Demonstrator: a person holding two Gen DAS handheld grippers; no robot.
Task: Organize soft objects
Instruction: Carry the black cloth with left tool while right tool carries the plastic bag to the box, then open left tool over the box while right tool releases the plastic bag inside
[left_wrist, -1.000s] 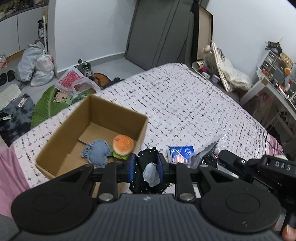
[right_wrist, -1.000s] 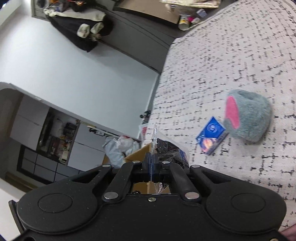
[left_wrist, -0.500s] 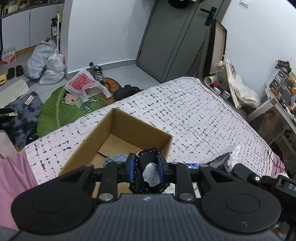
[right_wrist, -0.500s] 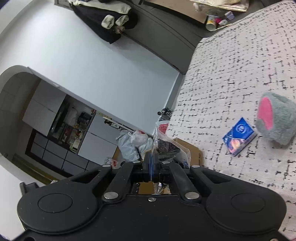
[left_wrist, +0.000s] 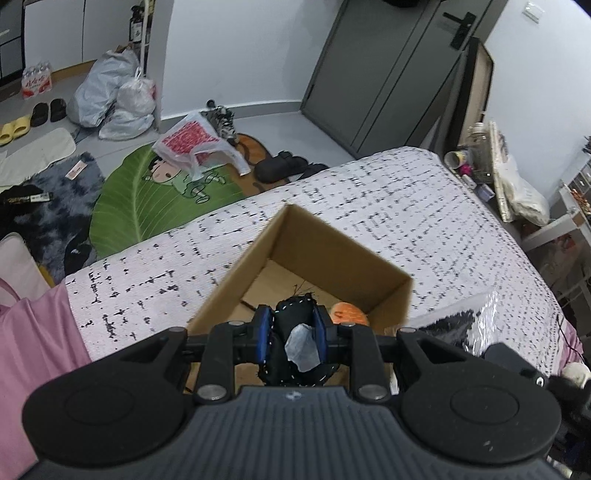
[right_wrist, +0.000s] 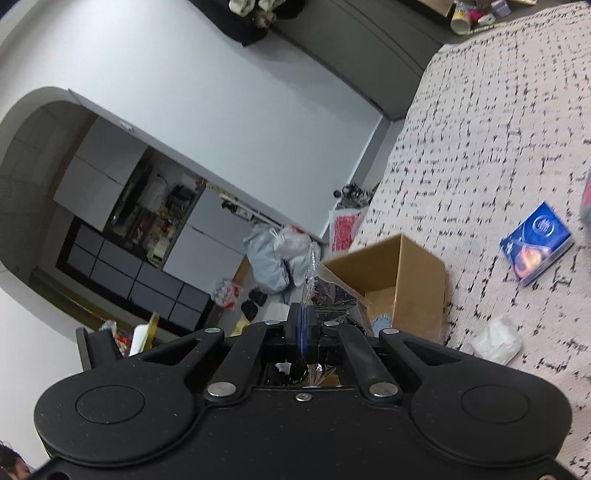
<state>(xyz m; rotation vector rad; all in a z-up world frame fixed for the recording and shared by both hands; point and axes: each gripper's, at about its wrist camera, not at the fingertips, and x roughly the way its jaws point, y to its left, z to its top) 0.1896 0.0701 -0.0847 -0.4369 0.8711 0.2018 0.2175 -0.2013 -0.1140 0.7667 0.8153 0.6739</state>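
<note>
My left gripper (left_wrist: 291, 334) is shut on a black stitched soft toy (left_wrist: 295, 325) with a white tag, held above the open cardboard box (left_wrist: 280, 236) on the bed. An orange burger plush (left_wrist: 347, 313) lies inside the box. My right gripper (right_wrist: 303, 328) is shut on a clear plastic bag (right_wrist: 325, 288) with dark contents, held beside the box (right_wrist: 402, 266). The same bag shows in the left wrist view (left_wrist: 476, 321) to the right of the box.
The bed (left_wrist: 424, 221) has a white cover with black dashes. A blue packet (right_wrist: 535, 243) and a crumpled white tissue (right_wrist: 496, 339) lie on it. Bags, shoes and a green leaf rug (left_wrist: 147, 206) cover the floor beyond the bed's edge.
Both grippers moved over toward the box with their loads. The box now sits directly under the left gripper; the grey plush has slid out of the right wrist view.
</note>
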